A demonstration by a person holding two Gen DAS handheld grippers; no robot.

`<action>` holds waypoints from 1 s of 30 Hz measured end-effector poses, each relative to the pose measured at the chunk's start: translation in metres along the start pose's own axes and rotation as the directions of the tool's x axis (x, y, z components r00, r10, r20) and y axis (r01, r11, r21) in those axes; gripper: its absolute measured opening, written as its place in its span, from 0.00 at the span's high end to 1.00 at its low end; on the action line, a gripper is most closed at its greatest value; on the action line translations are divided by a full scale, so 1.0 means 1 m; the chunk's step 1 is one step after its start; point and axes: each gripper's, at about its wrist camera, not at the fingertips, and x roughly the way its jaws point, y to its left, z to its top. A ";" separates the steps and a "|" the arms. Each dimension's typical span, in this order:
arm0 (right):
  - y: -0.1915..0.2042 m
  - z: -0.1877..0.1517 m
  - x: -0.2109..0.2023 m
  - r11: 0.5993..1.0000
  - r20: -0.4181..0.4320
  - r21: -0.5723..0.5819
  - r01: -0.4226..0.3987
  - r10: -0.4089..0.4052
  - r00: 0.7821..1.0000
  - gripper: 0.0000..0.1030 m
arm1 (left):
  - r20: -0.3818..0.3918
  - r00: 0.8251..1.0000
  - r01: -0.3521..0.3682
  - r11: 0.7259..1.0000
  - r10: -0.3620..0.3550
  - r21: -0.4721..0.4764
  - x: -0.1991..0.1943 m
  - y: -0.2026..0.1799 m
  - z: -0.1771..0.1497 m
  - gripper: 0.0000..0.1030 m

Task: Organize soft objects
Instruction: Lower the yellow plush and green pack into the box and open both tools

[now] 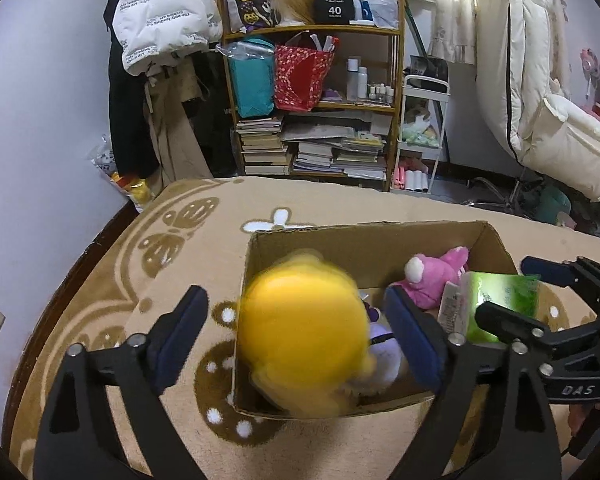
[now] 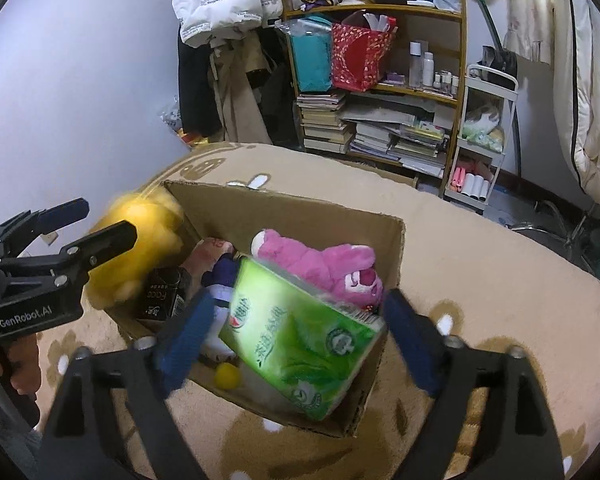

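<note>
Your left gripper gapes wide around the blurred yellow plush toy, pads clear of it, over the open cardboard box on the tan patterned blanket. Your right gripper stands just as wide around the green tissue pack, above the pink plush bear.

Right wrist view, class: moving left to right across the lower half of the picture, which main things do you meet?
Left gripper → yellow plush toy → black box → green tissue pack → right gripper's right finger.
</note>
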 end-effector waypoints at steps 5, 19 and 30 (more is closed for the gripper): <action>-0.003 0.004 -0.008 1.000 0.022 0.016 -0.001 0.000 1.000 0.00 | 0.012 1.000 -0.012 1.000 0.012 -0.011 -0.006 0.005 0.000 0.02; -0.003 0.005 -0.038 0.998 0.052 0.063 -0.006 0.002 0.999 0.00 | 0.079 0.994 -0.073 0.996 0.076 -0.049 -0.050 0.014 -0.003 0.00; 0.005 -0.005 -0.075 0.996 0.097 0.084 -0.013 0.005 0.995 0.00 | 0.124 0.986 -0.103 0.992 0.111 -0.071 -0.107 0.016 -0.002 0.00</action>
